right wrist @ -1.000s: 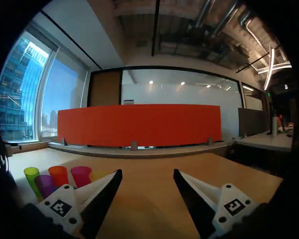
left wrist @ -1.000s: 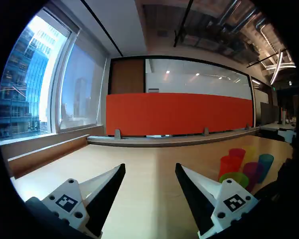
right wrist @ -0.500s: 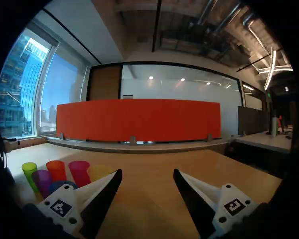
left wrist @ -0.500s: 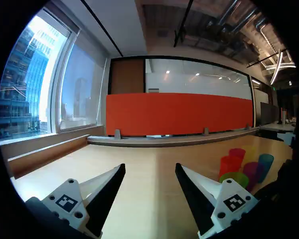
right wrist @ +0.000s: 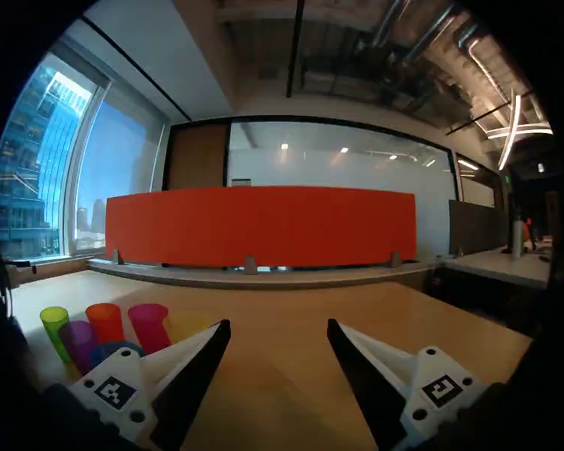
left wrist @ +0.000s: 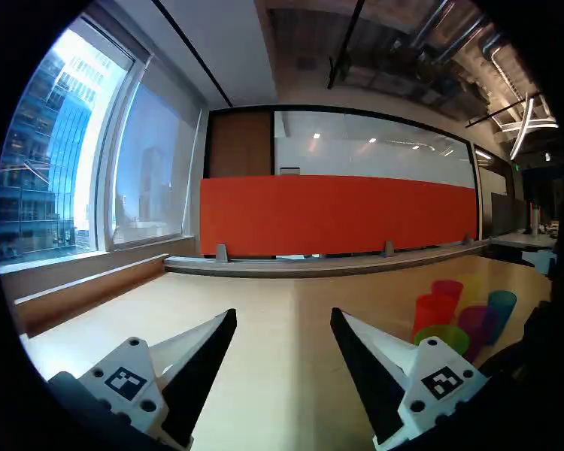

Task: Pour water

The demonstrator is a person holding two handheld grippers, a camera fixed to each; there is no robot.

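Several coloured plastic cups stand close together on the wooden table. In the left gripper view the cluster sits at the right: a red cup (left wrist: 432, 311), a pink cup (left wrist: 447, 289), a teal cup (left wrist: 501, 304), a purple cup (left wrist: 477, 322) and a green cup (left wrist: 441, 335). In the right gripper view they stand at the left: a green cup (right wrist: 54, 325), an orange cup (right wrist: 105, 321), a pink cup (right wrist: 150, 322) and a purple cup (right wrist: 80, 340). My left gripper (left wrist: 283, 322) is open above bare table. My right gripper (right wrist: 279, 333) is open too, with nothing between its fingers.
The wooden table (left wrist: 267, 331) runs to an orange divider panel (left wrist: 335, 214) at its far edge. Large windows (left wrist: 49, 173) line the left side. Another desk (right wrist: 500, 267) stands at the far right.
The right gripper view has tipped slightly downward, so the cups sit a little higher and more of them show. The left gripper has not moved.
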